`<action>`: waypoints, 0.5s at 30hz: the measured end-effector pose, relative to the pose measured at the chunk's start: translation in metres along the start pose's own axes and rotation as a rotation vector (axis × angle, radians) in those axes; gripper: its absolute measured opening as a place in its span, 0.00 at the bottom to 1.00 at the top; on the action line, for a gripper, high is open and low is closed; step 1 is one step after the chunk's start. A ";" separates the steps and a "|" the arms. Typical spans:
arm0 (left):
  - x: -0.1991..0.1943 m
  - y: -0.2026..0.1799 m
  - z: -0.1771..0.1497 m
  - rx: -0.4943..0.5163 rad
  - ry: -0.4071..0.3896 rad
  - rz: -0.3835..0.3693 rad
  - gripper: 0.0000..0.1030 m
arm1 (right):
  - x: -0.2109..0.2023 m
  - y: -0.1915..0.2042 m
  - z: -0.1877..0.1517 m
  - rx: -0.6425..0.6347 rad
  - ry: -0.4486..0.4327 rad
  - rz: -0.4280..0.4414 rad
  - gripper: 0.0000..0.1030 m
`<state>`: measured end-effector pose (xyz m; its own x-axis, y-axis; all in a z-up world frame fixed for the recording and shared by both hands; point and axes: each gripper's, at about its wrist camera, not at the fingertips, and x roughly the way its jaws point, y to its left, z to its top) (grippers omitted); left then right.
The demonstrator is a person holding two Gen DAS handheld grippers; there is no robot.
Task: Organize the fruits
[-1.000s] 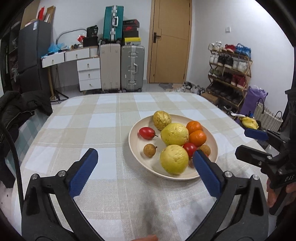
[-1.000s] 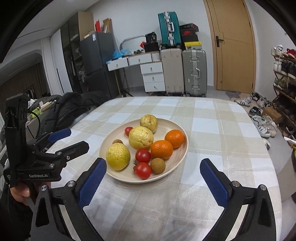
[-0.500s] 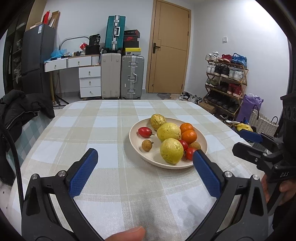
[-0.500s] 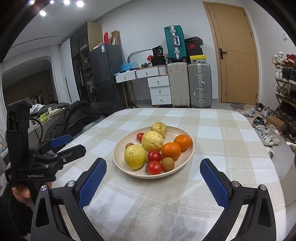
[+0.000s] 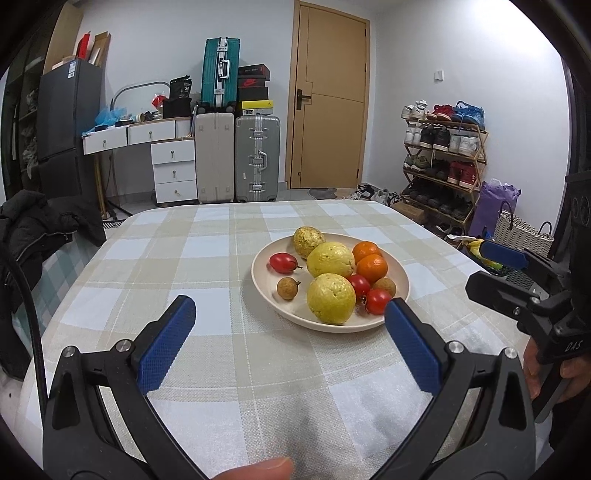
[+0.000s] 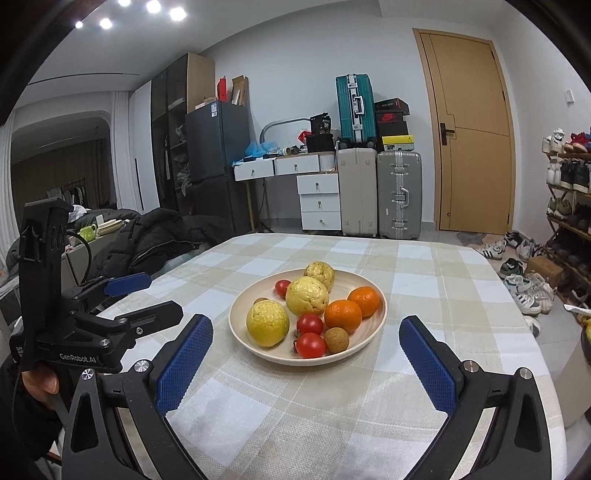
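Mixed fruits heaped in a round beige plate (image 6: 369, 341) on the checked surface (image 6: 424, 280) are faced by 2 empty grippers, fingers spread, presumably for picking.

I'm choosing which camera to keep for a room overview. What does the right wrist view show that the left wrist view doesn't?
Only the right wrist view shows the ceiling lights and a green mug behind the black jacket. Only the left wrist view shows the wicker basket, the purple bag and a fingertip at its bottom edge. Both share the plate of fruit, the suitcases and the door.
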<state>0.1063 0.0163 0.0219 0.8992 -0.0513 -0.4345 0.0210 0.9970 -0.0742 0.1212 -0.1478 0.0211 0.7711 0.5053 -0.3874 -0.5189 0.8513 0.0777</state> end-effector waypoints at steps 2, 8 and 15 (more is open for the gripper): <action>0.000 0.000 0.000 0.001 0.000 0.003 0.99 | 0.000 -0.001 0.000 0.000 0.003 -0.003 1.00; 0.000 -0.001 0.000 0.003 0.002 0.004 0.99 | -0.001 -0.004 -0.002 0.020 0.001 0.000 1.00; 0.001 -0.003 0.000 0.001 0.007 0.005 0.99 | 0.000 -0.006 -0.002 0.025 0.003 0.000 1.00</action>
<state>0.1069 0.0133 0.0212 0.8961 -0.0464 -0.4414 0.0166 0.9973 -0.0712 0.1232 -0.1537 0.0186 0.7702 0.5049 -0.3898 -0.5093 0.8547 0.1008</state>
